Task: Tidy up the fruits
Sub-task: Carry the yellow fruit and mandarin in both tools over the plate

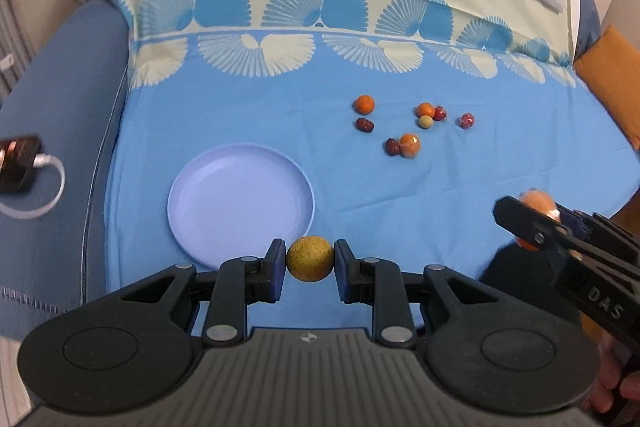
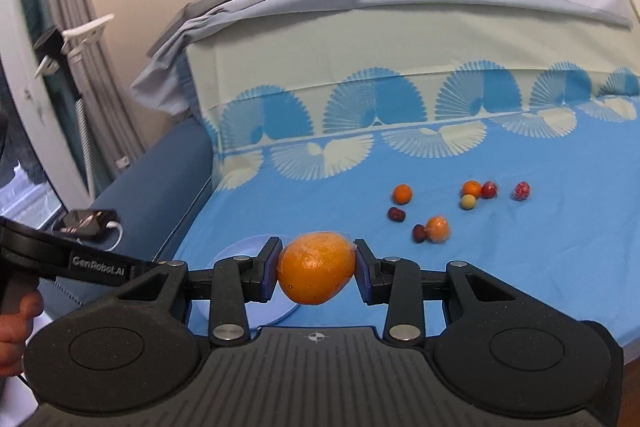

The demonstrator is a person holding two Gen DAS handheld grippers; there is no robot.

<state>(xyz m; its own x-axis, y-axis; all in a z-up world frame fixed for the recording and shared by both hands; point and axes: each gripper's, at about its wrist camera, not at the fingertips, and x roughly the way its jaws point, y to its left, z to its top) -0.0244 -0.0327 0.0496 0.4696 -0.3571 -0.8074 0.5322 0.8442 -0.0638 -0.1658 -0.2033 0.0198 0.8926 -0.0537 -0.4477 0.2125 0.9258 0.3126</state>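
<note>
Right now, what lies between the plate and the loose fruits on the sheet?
Nothing: in the left wrist view only bare blue sheet separates the plate from the loose fruits.

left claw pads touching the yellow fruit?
Touching. The left wrist view shows both blue pads of the left claw pressed against the sides of the yellow fruit, no gap.

Plate (image 1: 240,163): lavender plastic, smooth with a soft sheen, on matt woven cloth sheet (image 1: 280,107) printed with fans. Yellow-brown fruit (image 1: 310,259): dull, finely speckled skin; large orange (image 2: 316,269): glossy, wrapped in clear film, as is the small wrapped orange (image 2: 438,229) at its 2 o'clock. Left gripper (image 1: 310,263) and right gripper (image 2: 316,267): matt black grainy plastic, brushed metal pivots, blue rubbery pads (image 1: 278,267).
</note>
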